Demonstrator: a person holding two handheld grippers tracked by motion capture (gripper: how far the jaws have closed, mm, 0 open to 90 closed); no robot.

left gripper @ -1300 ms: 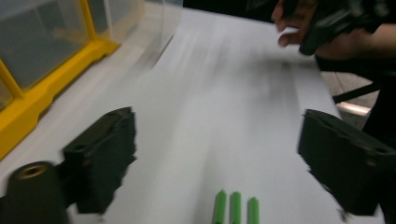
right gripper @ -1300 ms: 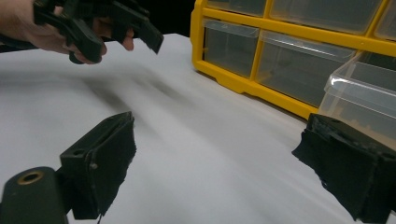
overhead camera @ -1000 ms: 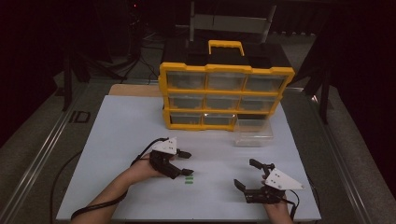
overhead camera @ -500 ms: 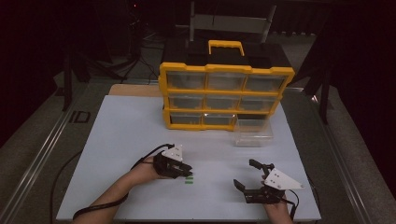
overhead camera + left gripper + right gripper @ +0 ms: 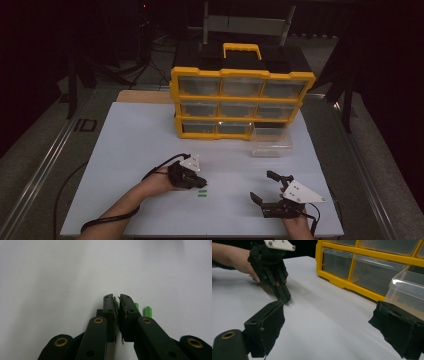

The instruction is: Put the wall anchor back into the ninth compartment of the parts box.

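Two small green pieces (image 5: 202,193) lie side by side on the white table top (image 5: 130,150). My left gripper (image 5: 200,182) points down at them, tips at the table, jaws shut to a thin slit. In the left gripper view one green piece (image 5: 137,305) lies crosswise just behind the fingertips (image 5: 110,302), mostly hidden, and the other green piece (image 5: 148,311) sits free to its right. I cannot tell whether anything is pinched. My right gripper (image 5: 264,186) rests near the front edge, wide open and empty. The right gripper view shows the left gripper (image 5: 284,298) over a green speck (image 5: 287,304).
A yellow organizer (image 5: 240,102) with clear drawers and a black top stands at the back of the table. One clear drawer (image 5: 270,141) has been pulled out and sits on the table in front of its right end, also visible as the clear drawer (image 5: 409,295) in the right gripper view.
My left gripper has dropped lower and tipped toward the green pieces, and its jaws have come together. The right gripper has stayed put.
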